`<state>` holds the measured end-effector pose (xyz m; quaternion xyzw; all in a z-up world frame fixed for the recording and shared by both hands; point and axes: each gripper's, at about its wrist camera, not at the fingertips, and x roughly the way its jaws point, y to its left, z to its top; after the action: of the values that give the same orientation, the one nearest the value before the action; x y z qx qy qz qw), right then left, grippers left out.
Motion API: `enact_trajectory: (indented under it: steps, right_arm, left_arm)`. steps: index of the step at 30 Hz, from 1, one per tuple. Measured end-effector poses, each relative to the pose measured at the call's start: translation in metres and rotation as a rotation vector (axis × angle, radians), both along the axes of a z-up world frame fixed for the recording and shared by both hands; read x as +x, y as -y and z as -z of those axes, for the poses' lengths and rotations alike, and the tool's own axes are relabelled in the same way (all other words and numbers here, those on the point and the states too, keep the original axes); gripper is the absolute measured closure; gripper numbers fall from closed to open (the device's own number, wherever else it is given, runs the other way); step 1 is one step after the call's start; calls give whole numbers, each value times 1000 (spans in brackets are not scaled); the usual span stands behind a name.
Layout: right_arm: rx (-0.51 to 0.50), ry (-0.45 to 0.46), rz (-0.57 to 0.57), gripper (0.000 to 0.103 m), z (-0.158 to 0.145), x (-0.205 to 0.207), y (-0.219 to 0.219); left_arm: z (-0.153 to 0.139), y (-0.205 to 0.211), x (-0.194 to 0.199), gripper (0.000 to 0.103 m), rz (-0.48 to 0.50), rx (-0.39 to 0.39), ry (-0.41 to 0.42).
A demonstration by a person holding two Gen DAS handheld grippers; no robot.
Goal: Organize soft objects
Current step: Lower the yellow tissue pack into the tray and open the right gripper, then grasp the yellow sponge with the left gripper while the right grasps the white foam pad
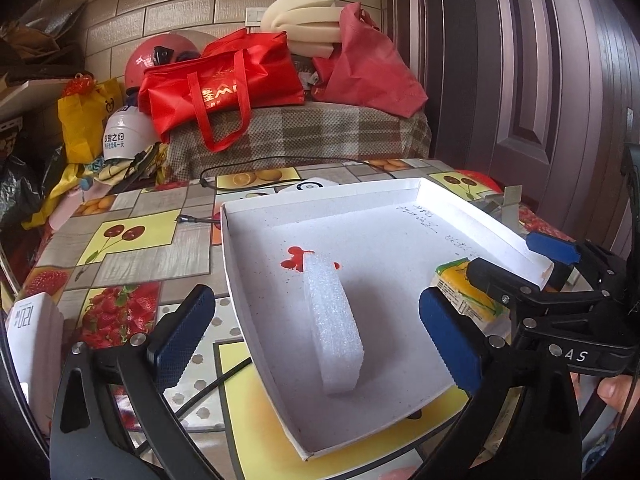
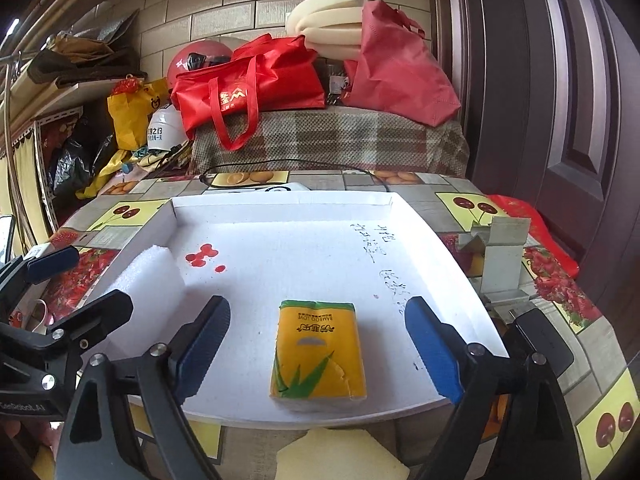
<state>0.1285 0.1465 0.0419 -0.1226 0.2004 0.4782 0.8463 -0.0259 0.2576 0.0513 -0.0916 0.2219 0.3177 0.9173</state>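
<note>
Inside white tray point(image 2: 420, 236): one foam block point(image 1: 334, 320), one tissue pack point(image 2: 318, 354).

In the left wrist view the right hand-held gripper point(image 1: 508, 280) covers most of the yellow tissue pack point(image 1: 454, 280). The pale yellow sponge point(image 2: 340, 456) is cut off by the right wrist view's bottom edge. Handwriting point(image 2: 372, 240) inside the white tray point(image 2: 280, 200) is too distorted to read, perhaps Chinese characters. A white box point(image 1: 32, 344) runs past the left edge.
</note>
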Motion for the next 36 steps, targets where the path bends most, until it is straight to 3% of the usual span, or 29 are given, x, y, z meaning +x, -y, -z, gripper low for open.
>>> enact_trajectory:
  steps: [2,10,15,24,30,36]
  right_arm:
    - [28,5,5,0,-2,0,5]
    - [152,76,25,0,-11,-9,27]
    - [177,67,55,0,-12,-9,41]
    - [188,29,150,0,-9,0,75]
    - [172,37,166,0,-7,-5,107]
    - [141,-26,210,0,-2,8,145]
  left_arm:
    - [-1,-2,-3,0,-12,-4,14]
    - [-6,2,-20,0,-79,32,80]
    - [-6,1,-31,0,-105,14,99]
    - [-5,9,-56,0,-130,4,103]
    - [-3,27,-87,0,-101,1,89]
    - [0,58,-113,0,-41,5,37]
